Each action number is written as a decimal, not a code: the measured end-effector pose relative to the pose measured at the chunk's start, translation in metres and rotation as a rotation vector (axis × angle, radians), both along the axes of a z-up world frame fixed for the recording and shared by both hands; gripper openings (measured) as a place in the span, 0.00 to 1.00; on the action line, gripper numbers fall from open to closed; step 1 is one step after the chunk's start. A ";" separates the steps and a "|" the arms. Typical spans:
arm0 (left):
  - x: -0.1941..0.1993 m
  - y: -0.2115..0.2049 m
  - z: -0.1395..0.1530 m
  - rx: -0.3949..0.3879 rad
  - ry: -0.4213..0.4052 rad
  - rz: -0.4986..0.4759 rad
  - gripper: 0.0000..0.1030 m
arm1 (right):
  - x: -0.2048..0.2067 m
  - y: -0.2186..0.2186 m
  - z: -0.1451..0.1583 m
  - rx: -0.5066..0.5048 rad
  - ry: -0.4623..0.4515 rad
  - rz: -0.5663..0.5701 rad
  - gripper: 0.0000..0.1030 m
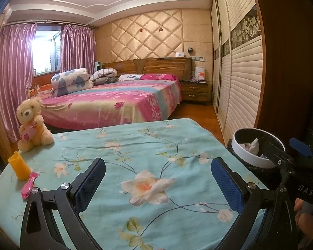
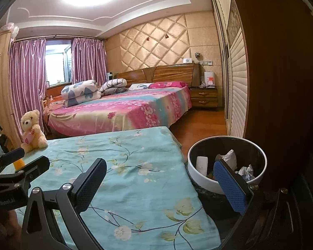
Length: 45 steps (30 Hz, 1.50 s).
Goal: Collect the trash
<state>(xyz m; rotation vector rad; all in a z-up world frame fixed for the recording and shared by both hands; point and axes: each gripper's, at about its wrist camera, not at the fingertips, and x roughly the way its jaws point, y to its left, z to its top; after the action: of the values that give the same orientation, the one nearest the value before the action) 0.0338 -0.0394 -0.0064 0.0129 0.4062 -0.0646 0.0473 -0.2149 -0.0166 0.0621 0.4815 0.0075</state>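
Observation:
A white-rimmed trash bin with a black liner stands off the table's right edge and holds crumpled paper and tissues. It also shows in the left wrist view. My left gripper is open and empty above the floral tablecloth. My right gripper is open and empty over the table's right edge, its right finger in front of the bin. The right gripper shows in the left wrist view, and the left gripper in the right wrist view.
A teddy bear sits at the table's far left corner. A yellow cup and a pink toy lie on the left side. A bed, a nightstand and a wardrobe stand beyond.

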 end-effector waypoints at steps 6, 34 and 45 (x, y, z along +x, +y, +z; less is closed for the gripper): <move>0.000 0.001 -0.001 0.000 0.002 0.001 0.99 | 0.000 -0.001 0.001 0.003 -0.006 -0.001 1.00; 0.005 0.005 -0.001 -0.006 0.014 -0.004 0.99 | -0.002 0.003 0.009 0.028 -0.020 0.020 1.00; 0.006 0.006 0.000 -0.008 0.014 -0.004 0.99 | -0.002 0.004 0.009 0.035 -0.020 0.027 1.00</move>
<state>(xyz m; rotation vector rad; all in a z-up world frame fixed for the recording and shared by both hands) 0.0398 -0.0330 -0.0066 0.0057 0.4196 -0.0702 0.0450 -0.2104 -0.0076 0.0903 0.4623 0.0428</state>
